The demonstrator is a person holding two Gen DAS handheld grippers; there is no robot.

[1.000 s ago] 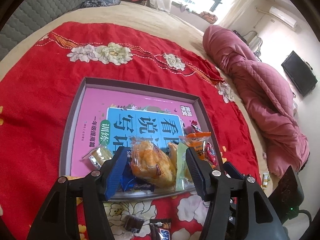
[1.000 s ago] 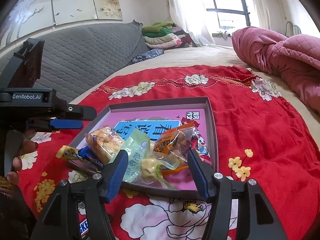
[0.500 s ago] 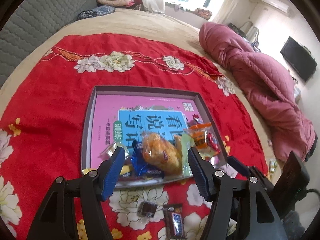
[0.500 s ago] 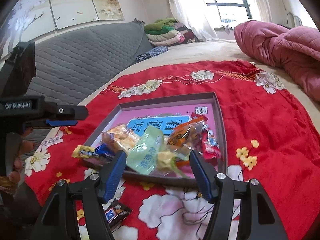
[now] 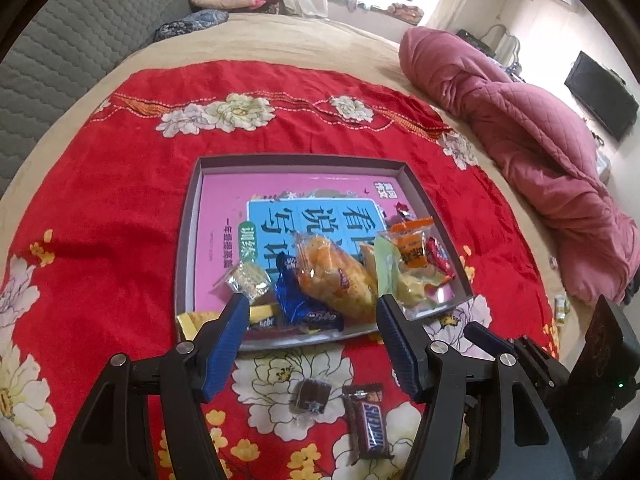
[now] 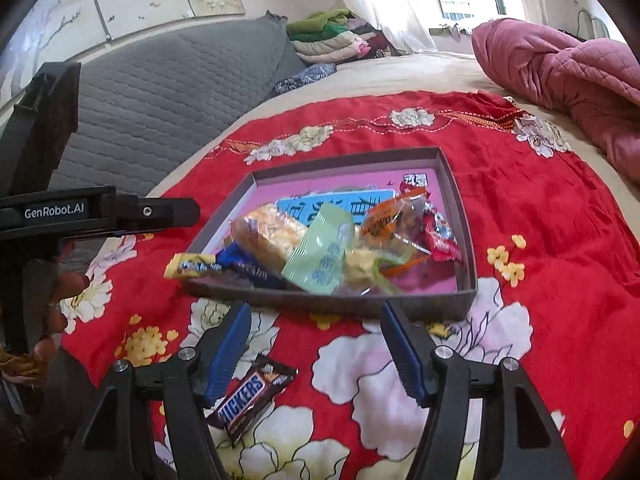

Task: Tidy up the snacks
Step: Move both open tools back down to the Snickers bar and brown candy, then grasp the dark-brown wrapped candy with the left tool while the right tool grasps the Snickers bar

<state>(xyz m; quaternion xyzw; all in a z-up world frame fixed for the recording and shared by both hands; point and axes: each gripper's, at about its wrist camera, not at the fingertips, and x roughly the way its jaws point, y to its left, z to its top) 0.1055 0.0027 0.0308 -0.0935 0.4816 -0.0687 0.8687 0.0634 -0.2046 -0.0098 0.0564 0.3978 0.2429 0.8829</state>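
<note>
Both grippers open and empty: left gripper (image 5: 310, 316) above the near rim of the grey tray (image 5: 188, 216), right gripper (image 6: 316, 322) just short of that same rim, nothing between the blue pads. Snacks heaped in the tray's near right part on a pink book (image 5: 224, 208): yellow pastry packet (image 5: 334, 276), blue wrapper (image 5: 304, 308), green sachet (image 6: 324, 256), orange packet (image 6: 386, 218). Outside, on the red floral cloth (image 5: 120, 200), near the tray: Snickers bar (image 5: 368, 426) and small dark candy (image 5: 310, 396).
</note>
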